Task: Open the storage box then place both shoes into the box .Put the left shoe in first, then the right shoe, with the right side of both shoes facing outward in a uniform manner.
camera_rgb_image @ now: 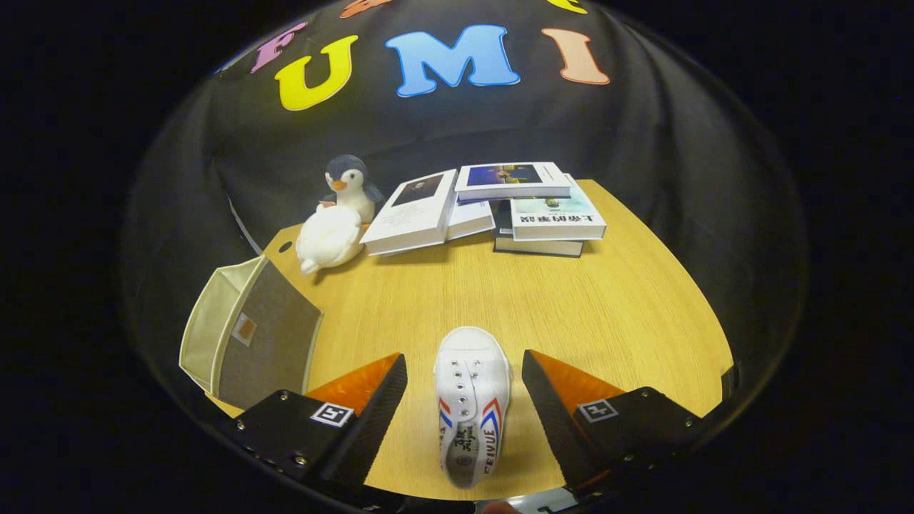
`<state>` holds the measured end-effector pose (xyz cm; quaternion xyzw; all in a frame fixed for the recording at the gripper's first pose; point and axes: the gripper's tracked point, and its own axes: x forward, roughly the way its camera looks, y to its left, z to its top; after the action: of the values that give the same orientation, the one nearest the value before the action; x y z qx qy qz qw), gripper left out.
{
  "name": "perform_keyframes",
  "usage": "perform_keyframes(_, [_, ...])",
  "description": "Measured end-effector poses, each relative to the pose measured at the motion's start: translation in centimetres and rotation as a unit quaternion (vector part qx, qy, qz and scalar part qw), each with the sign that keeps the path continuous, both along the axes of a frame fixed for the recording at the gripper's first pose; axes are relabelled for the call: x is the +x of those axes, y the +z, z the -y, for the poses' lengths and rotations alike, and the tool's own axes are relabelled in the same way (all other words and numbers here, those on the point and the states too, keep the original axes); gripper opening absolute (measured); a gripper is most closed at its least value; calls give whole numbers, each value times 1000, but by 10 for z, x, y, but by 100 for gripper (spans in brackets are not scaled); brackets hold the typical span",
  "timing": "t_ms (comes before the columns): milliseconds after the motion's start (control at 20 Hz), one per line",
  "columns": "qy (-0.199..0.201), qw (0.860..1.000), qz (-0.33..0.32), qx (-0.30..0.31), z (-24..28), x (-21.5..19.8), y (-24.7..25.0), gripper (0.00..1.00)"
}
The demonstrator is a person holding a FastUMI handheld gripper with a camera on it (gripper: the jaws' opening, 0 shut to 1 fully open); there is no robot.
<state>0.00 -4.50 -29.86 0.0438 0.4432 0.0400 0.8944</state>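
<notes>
A white canvas shoe (471, 389) with red and blue stripes lies on the wooden table (571, 307), toe pointing away from me. It sits between my gripper's (464, 378) two fingers, which are spread wide with a gap on each side of the shoe. The gripper is open. To the left of the left finger stands the grey fabric storage box (250, 335), its cream inside showing and its flap open toward the left.
Beyond the shoe, at the far side of the table, lies a spread of several books (493, 207). A white plush (330, 239) and a penguin plush (348, 185) sit at the far left, behind the box.
</notes>
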Motion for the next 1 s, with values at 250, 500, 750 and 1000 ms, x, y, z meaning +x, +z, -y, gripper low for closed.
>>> perform_keyframes(250, [-4, 999, -35, -21, 23, -16, -30, 98])
perform_keyframes(500, [4, 996, -79, -39, 36, -41, -62, 98])
perform_keyframes(750, [10, 992, -112, -50, 35, -56, -88, 99])
perform_keyframes(1000, [10, 992, -124, -30, 23, -56, -98, 91])
